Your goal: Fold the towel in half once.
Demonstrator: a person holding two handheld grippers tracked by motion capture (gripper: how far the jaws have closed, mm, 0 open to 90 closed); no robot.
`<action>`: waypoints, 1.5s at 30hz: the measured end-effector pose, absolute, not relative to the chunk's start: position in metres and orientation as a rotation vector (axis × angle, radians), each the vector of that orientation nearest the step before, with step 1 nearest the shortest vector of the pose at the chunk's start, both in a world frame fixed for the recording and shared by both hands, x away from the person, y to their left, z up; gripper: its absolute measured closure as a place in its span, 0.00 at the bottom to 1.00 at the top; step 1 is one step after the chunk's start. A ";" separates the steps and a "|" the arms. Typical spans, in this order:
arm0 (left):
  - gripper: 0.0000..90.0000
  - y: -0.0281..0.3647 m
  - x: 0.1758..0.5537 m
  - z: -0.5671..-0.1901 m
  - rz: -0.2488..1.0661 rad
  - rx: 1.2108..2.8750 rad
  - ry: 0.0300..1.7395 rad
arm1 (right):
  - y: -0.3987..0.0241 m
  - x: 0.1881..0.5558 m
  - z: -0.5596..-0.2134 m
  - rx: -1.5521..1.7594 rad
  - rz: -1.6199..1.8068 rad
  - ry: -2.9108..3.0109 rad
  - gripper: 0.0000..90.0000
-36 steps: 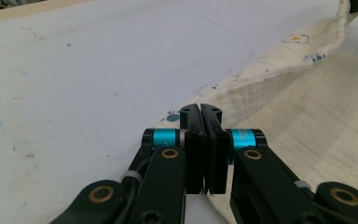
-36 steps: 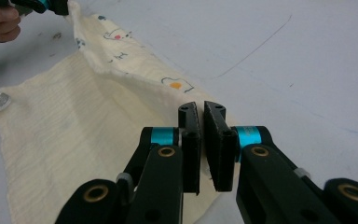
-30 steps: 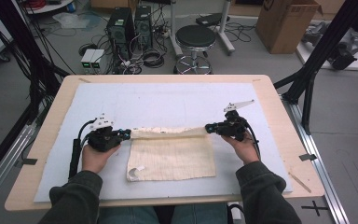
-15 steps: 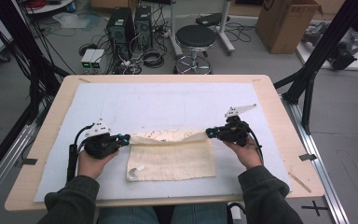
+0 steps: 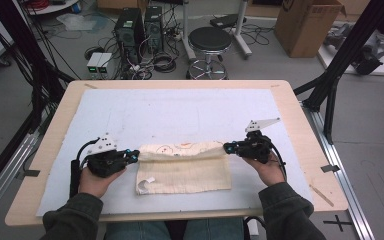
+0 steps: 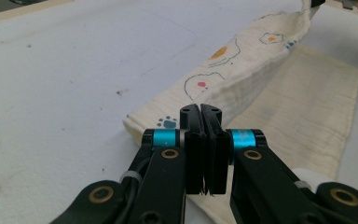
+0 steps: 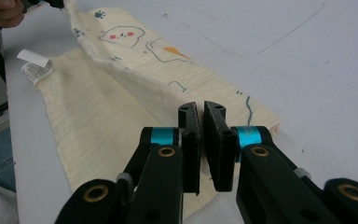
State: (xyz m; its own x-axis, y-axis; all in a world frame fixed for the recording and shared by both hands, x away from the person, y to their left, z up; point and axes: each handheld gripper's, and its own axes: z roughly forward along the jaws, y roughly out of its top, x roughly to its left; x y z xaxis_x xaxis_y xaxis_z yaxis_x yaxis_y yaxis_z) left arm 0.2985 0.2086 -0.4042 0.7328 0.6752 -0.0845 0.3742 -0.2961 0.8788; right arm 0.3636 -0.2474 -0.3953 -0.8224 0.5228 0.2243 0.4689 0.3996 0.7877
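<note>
Cloth (image 5: 182,167) edge between both clamped jaws

I see my left gripper (image 5: 132,156) low at the near left, gripped from behind by my left hand (image 5: 96,180), its jaws pointing level toward the middle and pressed together, as the left gripper view confirms. My right gripper (image 5: 228,148) mirrors it at the near right, held in my right hand (image 5: 266,167) with its jaws aimed back at the left one and closed to a thin slit in the right gripper view. Both forearms, in dark sleeves (image 5: 75,220), come in from the bottom edge and splay outward, wrists roughly level.
</note>
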 end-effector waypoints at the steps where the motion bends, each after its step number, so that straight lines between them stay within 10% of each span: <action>1: 0.98 0.209 0.297 -0.405 0.369 1.925 0.804 | -0.248 0.363 -0.395 0.904 1.425 2.574 0.95; 33: 0.97 0.211 0.260 -0.421 0.283 1.977 0.732 | -0.246 0.324 -0.406 0.851 1.387 2.624 0.94; 45: 0.75 0.215 0.268 -0.412 0.253 1.913 0.709 | -0.246 0.317 -0.404 0.810 1.457 2.654 0.75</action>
